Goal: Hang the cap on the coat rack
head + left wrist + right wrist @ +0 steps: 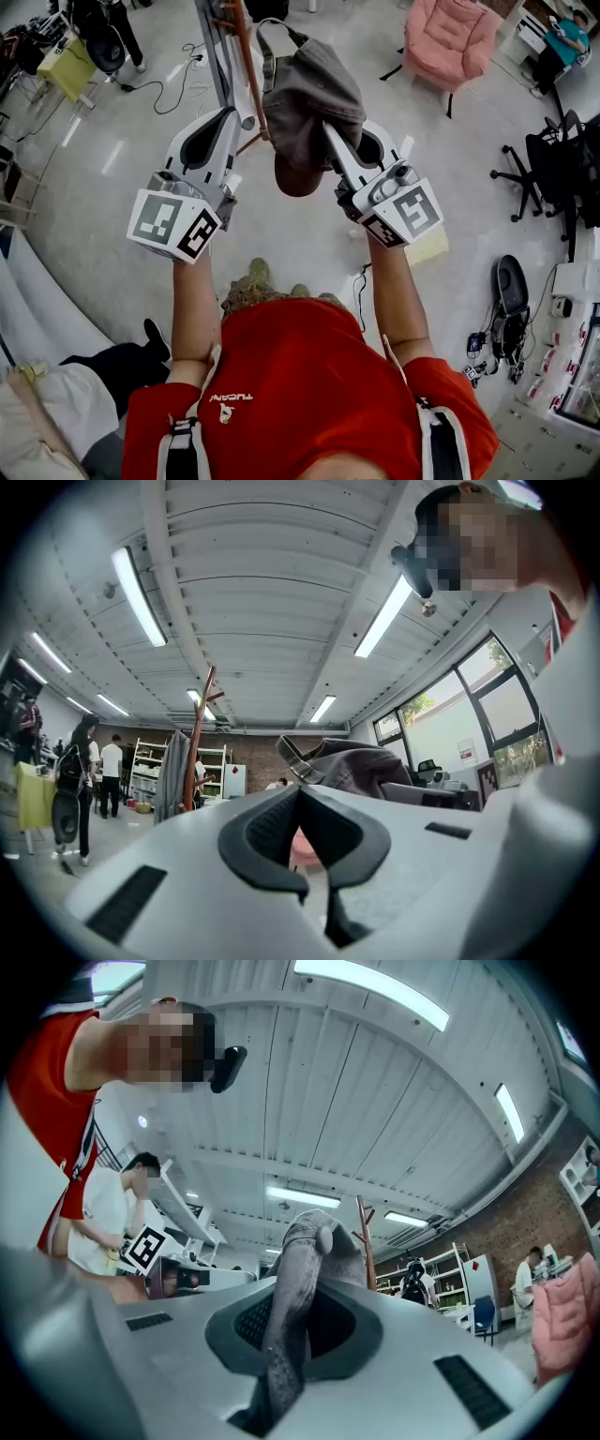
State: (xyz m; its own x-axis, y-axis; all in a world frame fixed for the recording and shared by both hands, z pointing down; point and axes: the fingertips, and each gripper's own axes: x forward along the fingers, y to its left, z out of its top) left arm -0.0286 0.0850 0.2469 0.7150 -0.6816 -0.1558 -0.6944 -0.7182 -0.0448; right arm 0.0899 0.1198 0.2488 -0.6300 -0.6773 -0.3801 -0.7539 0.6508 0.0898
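Clearly | right gripper (295,1286) jaws clamp cap (314,1241) fabric, plainest in its view | left gripper (300,792) jaws closed, empty

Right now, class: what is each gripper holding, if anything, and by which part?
The right gripper is clamped on the grey cap, pinching a fold of its crown fabric. The left gripper is shut and holds nothing.

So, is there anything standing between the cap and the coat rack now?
Nothing visible does. The cap, clamped in the right hand-held gripper, is close beside the coat rack pole, and nothing shows between them.
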